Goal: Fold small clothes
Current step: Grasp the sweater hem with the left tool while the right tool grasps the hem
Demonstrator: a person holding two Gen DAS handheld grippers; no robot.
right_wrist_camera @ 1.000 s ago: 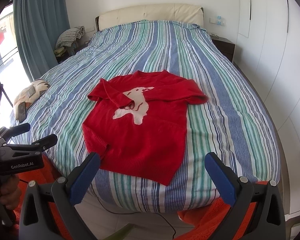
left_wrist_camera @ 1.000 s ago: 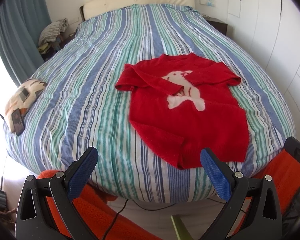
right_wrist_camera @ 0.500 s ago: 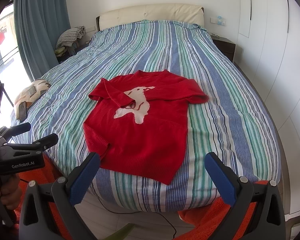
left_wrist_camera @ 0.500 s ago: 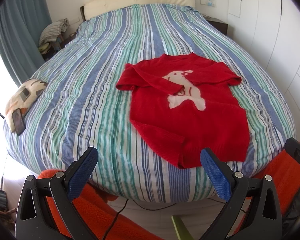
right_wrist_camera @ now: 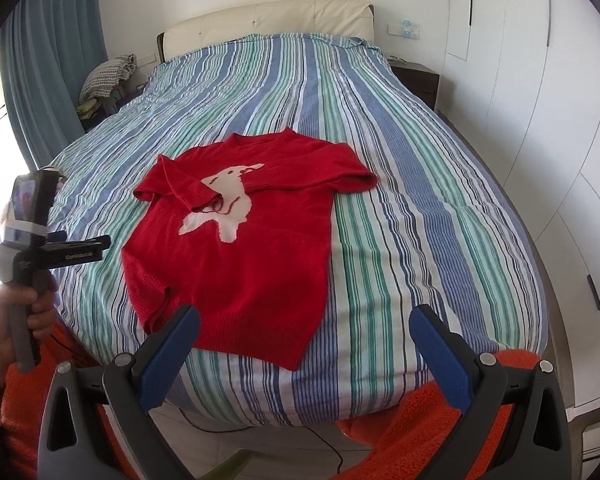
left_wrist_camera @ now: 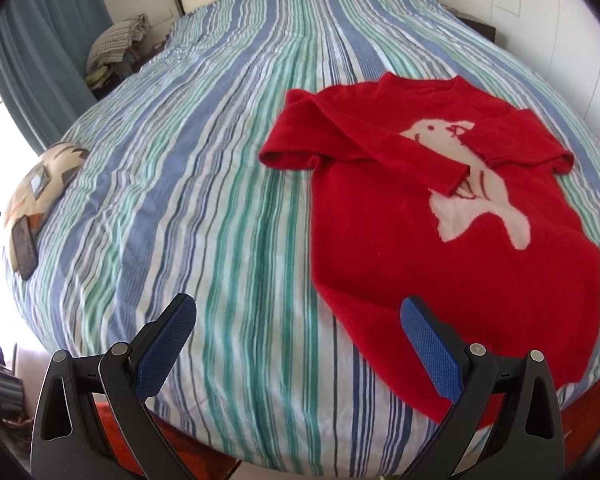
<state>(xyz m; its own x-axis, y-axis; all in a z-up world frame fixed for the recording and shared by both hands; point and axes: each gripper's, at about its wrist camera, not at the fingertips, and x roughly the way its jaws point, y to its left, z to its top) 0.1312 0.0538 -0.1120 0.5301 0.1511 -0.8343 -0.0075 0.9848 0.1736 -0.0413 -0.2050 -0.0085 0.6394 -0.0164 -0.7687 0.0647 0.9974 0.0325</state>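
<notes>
A small red sweater (left_wrist_camera: 452,236) with a white animal on the front lies flat on the striped bed (left_wrist_camera: 220,200), both sleeves folded in across the chest. It also shows in the right wrist view (right_wrist_camera: 244,248). My left gripper (left_wrist_camera: 298,344) is open and empty, low over the bed's foot, its right finger beside the sweater's lower left hem. My right gripper (right_wrist_camera: 304,354) is open and empty just before the foot of the bed, with the sweater's hem between its fingers in the picture. The left gripper (right_wrist_camera: 80,246) shows from the side in the right wrist view.
A patterned cushion (left_wrist_camera: 40,184) with a phone (left_wrist_camera: 24,246) on it lies at the bed's left edge. Orange fabric (right_wrist_camera: 432,420) hangs below the bed's foot. White wardrobes (right_wrist_camera: 560,140) stand on the right, a curtain (right_wrist_camera: 48,72) and piled clothes (right_wrist_camera: 108,76) on the left.
My left gripper has moved forward and up over the bed's foot, close to the sweater's lower left hem. My right gripper has edged slightly forward. Both stay open.
</notes>
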